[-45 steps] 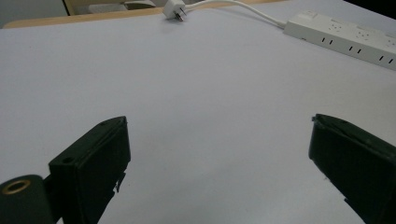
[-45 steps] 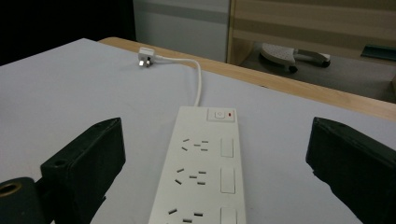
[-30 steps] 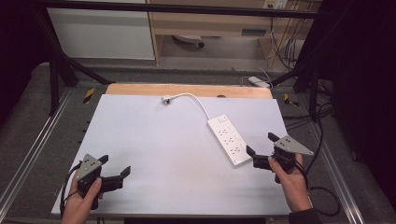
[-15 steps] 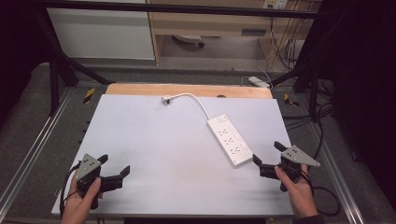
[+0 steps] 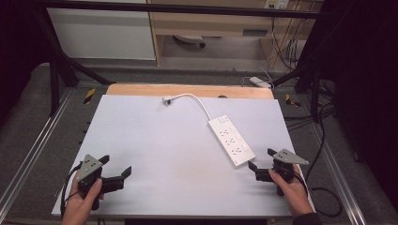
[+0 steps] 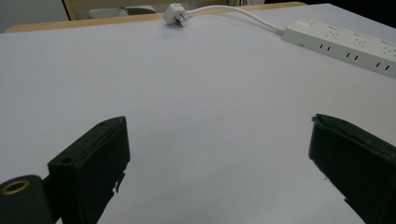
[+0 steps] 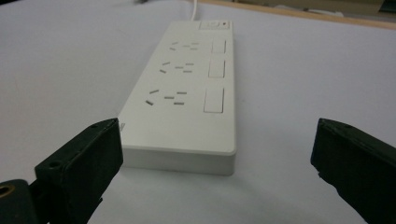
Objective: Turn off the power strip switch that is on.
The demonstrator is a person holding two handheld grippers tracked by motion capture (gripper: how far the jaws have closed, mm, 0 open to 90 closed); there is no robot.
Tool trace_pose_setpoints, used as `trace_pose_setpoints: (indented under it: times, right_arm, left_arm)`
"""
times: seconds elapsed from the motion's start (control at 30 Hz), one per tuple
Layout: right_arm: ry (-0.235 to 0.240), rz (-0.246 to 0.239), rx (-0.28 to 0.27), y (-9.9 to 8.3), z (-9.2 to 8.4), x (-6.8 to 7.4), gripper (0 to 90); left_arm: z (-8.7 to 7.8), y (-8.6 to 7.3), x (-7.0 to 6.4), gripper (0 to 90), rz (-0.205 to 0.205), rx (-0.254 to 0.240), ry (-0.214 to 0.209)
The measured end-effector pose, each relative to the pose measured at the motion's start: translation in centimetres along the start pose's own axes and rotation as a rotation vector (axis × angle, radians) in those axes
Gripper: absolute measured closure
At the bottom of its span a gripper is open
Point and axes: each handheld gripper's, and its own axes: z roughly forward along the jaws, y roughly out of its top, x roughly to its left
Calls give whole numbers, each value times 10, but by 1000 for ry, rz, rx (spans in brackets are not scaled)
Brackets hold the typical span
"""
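Power strip (image 5: 231, 140) flat on table (image 5: 155, 140), just ahead of right hand-held gripper (image 5: 263, 159).
Jaws wide apart, nr end btwn them, not touching; left hand-held gripper (image 5: 116, 166) also apart, well away.

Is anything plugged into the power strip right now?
No, in the right gripper view the power strip lies on the table with all three of its sockets empty.

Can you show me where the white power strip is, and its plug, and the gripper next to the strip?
power strip (image 5: 231, 141), high view, its top face.
plug (image 5: 166, 100), high view, its white body.
right gripper (image 5: 263, 159), high view, between its open jaws.
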Motion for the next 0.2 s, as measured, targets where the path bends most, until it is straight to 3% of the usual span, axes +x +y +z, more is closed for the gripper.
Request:
trace_pose_setpoints:
  times: [0.07, 0.2]
  right_arm:
    - [13, -24, 31, 0, 4, 2, 30]
    - [-2, -7, 15, 1, 2, 2, 24]
  left_arm:
    - [0, 0, 0, 52, 2, 0, 0]
    - [0, 0, 0, 53, 2, -1, -2]
